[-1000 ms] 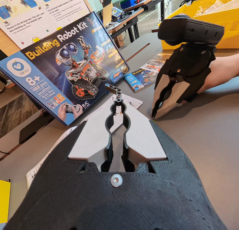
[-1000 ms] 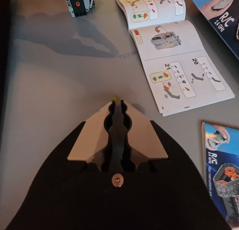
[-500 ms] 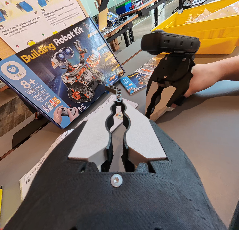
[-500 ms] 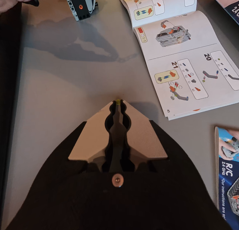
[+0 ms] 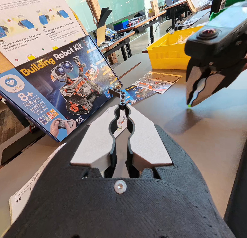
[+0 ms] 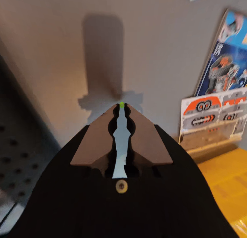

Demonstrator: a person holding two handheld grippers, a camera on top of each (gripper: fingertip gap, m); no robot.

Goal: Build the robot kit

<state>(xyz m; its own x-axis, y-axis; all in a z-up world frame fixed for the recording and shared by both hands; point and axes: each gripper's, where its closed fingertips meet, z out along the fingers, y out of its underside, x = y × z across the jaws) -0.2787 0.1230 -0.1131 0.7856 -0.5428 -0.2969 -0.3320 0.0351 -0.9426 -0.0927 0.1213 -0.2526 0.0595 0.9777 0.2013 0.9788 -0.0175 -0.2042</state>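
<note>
My left gripper [image 5: 122,106] is shut on a dark grey angled beam with holes [image 5: 119,93], held upright above the grey table [image 5: 187,144]. My right gripper [image 6: 121,104] is shut on a small lime-green peg [image 6: 121,105] at its fingertips. In the left wrist view the right gripper [image 5: 190,104] hangs at the right, tips down, lifted just above the table, with the green peg [image 5: 189,105] at its tips. The right wrist view is blurred.
A blue robot kit box [image 5: 56,84] leans at the left over an open instruction booklet [image 5: 120,123]. A small blue booklet [image 5: 139,92] and a sticker sheet [image 5: 156,81] lie behind. A yellow bin [image 5: 168,53] stands at the back right.
The right gripper has lifted off the table and swung right with the green peg in it. The left gripper still holds the beam and has shifted a little.
</note>
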